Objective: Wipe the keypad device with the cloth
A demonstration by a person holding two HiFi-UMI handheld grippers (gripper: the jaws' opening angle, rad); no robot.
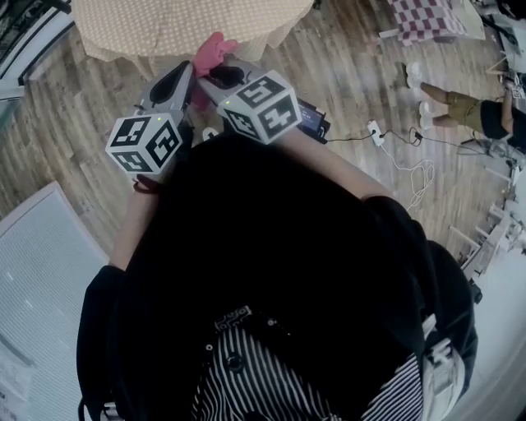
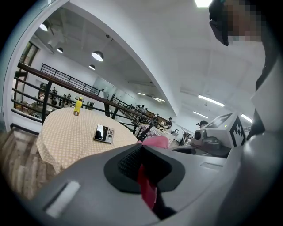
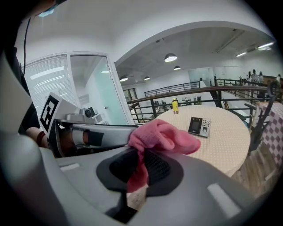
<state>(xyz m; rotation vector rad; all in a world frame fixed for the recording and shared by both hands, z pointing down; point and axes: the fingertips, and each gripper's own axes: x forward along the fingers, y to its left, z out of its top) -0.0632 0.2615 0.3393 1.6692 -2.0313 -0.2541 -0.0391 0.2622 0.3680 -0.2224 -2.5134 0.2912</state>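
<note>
Beige surface [image 3: 225, 148] at one o'clock bears the keypad [image 3: 199, 126]; left hand-held gripper [image 2: 142, 165] and right hand-held gripper [image 3: 139, 165] pinch the seemingly soft, light cloth [image 3: 163, 137] by bunched folds.

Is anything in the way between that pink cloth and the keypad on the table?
Nothing visible is. The left hand-held gripper and the right hand-held gripper pinch the cloth, and only bare table lies before the keypad. The bottle stands beyond it, out of the way.

The cloth [image 3: 161, 134] is fluffy pink fabric, the tablecloth [image 1: 164, 25] dotted woven fabric, the floor [image 1: 362, 74] grainy wood planks.
</note>
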